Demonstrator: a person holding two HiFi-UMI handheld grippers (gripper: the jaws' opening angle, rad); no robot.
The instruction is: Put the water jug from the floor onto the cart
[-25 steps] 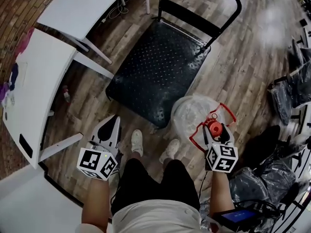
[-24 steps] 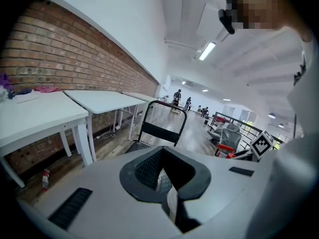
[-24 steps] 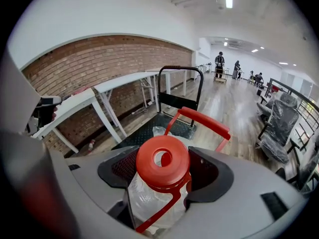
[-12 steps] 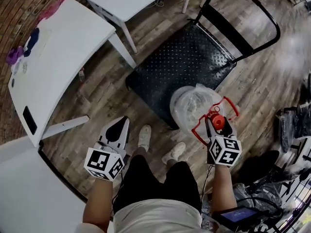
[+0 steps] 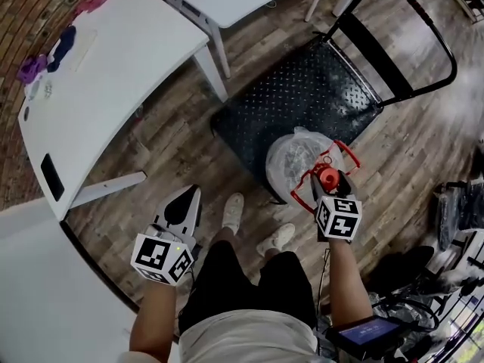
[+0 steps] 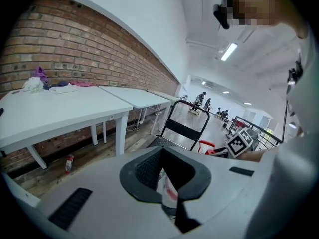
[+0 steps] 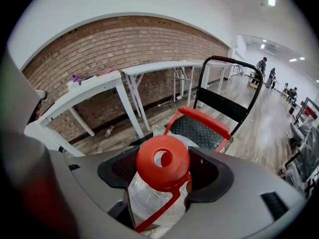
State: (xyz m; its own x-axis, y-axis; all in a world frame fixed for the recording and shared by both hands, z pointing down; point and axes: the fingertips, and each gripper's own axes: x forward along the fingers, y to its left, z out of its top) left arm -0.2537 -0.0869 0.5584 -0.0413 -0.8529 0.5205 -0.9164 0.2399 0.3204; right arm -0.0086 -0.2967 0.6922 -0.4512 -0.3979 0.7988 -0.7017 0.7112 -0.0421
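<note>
black cart (image 5: 302,104) on wood floor (image 5: 166,157), brick wall (image 6: 75,39)

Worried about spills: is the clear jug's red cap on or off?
On: the round red cap sits on the neck of the clear plastic water jug.

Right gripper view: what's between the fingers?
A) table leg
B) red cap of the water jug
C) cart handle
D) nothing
B: the red cap of the water jug sits between the right gripper's fingers, with the cart behind it.
</note>
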